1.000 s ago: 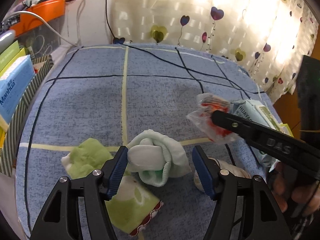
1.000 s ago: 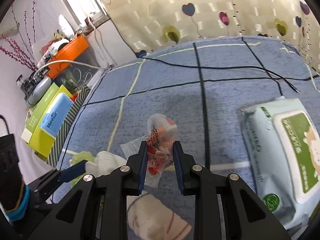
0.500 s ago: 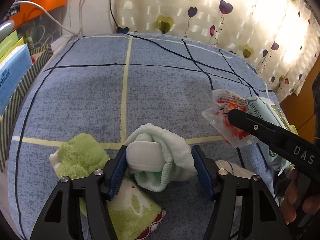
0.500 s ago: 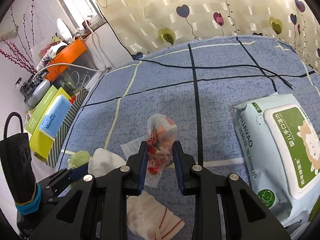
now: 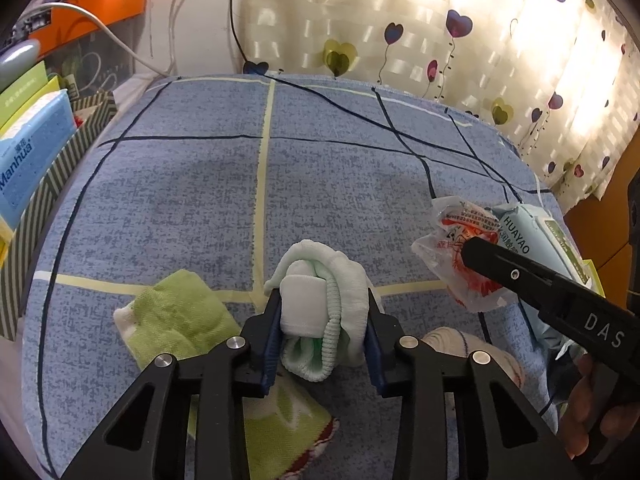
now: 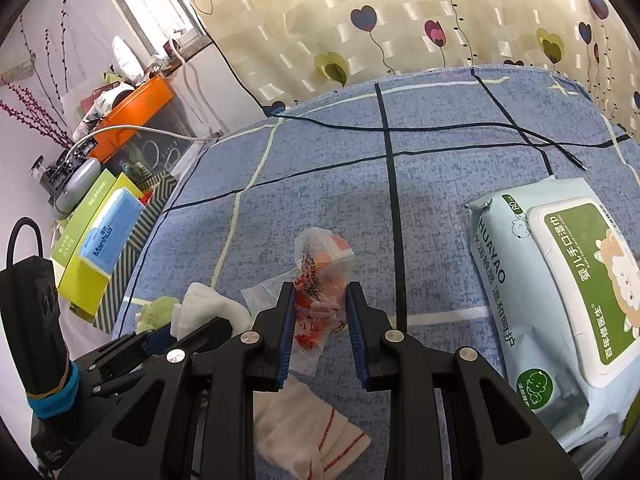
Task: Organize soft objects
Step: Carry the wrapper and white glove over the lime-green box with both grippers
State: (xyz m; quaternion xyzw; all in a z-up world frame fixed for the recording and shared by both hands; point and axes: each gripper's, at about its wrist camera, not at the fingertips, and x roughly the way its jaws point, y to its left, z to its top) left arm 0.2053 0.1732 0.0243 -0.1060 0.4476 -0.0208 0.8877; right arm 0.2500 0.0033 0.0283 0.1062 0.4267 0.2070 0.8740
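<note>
A: What is nearest to the left gripper [image 5: 323, 334]?

B: Its jaws are closing on a rolled pair of white socks [image 5: 320, 312]. Both blue pads touch the sides of the roll. The socks are low over the blue checked cloth [image 5: 192, 184], near the front.

A: And beside them?

B: On the left lies a green sock [image 5: 176, 316], flat on the cloth, and under the gripper there is a green towel with a red edge [image 5: 288, 432]. On the right, partly hidden, is a cream sock with a dark stripe [image 5: 456, 340].

A: The right gripper [image 6: 320, 322]?

B: It is narrow and holds a crumpled clear bag with orange print [image 6: 320, 276]. The bag stands up between the pads. Below it lies a white cloth with red stripes [image 6: 304, 436].

A: What is farther away?

B: A pack of wet wipes [image 6: 560, 292] lies to the right on the cloth. A black cable [image 6: 440, 130] crosses the far part. Behind hangs a curtain with hearts [image 6: 400, 28]. To the left a striped box [image 6: 132, 228] holds a blue tissue pack [image 6: 108, 236].
</note>
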